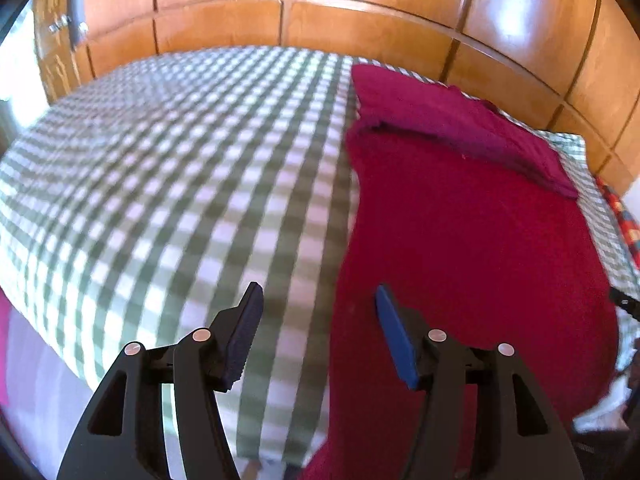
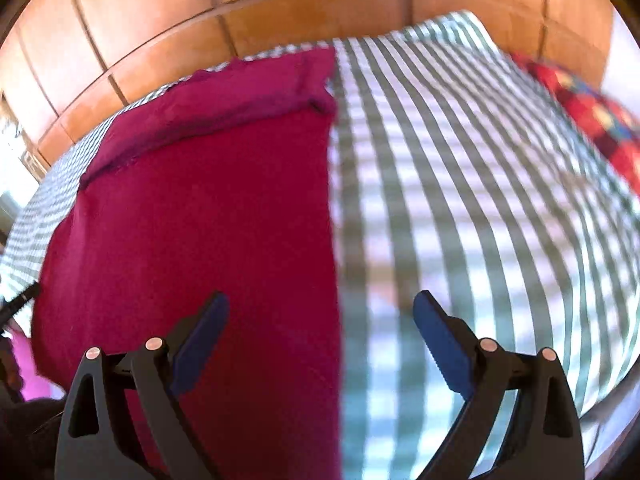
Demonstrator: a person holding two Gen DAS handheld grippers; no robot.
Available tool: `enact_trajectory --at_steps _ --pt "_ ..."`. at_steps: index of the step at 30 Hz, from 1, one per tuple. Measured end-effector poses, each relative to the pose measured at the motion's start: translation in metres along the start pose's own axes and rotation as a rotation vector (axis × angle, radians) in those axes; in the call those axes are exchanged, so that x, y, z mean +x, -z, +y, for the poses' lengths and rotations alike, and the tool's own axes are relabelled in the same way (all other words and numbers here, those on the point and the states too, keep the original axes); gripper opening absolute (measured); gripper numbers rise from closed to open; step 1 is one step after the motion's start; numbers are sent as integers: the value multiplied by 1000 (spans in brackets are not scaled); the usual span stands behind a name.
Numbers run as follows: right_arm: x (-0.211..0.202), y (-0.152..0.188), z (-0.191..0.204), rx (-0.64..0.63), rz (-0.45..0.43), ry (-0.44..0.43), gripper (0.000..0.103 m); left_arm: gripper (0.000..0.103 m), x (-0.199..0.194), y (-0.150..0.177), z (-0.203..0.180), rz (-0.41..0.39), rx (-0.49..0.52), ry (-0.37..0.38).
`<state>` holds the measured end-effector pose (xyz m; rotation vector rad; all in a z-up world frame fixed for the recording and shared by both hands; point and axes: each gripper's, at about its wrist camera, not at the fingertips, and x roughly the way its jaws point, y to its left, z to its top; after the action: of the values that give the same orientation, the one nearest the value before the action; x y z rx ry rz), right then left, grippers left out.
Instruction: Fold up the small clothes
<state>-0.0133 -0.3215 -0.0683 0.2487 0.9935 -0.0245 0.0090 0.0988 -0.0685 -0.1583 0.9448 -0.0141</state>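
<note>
A dark red garment (image 1: 472, 248) lies spread flat on the green-and-white checked bed cover (image 1: 180, 168), its far end folded over into a band (image 1: 452, 120). In the left wrist view my left gripper (image 1: 318, 296) hovers above the garment's left edge, open, with nothing between its blue pads. The right wrist view shows the same garment (image 2: 200, 216) on the left half of the picture, with its straight right edge running down the middle. My right gripper (image 2: 320, 304) hangs wide open over that edge, empty; its left finger is over the cloth and its right one over the cover (image 2: 460, 184).
Wooden panelling (image 1: 320, 12) rises behind the bed. A red patterned cloth (image 2: 592, 120) lies at the cover's far right edge. Pink fabric (image 2: 28, 364) shows beside the bed's near side. The other gripper's black tip (image 1: 624, 302) pokes in at the right edge.
</note>
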Motion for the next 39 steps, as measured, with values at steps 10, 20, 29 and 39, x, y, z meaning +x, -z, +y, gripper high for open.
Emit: enact_trajectory --at_steps 10,20,29,39 --pt "-21 63 3 -52 176 -168 52 43 -9 47 -8 138 77 142" --pt "-40 47 24 -48 156 -408 13 8 -29 35 0 128 -21 435" --pt "-42 -39 30 35 -7 -507 13 8 -34 -36 -3 -8 -128 594" --pt "12 -117 -12 171 -26 -396 47 38 36 -141 0 27 -317 553"
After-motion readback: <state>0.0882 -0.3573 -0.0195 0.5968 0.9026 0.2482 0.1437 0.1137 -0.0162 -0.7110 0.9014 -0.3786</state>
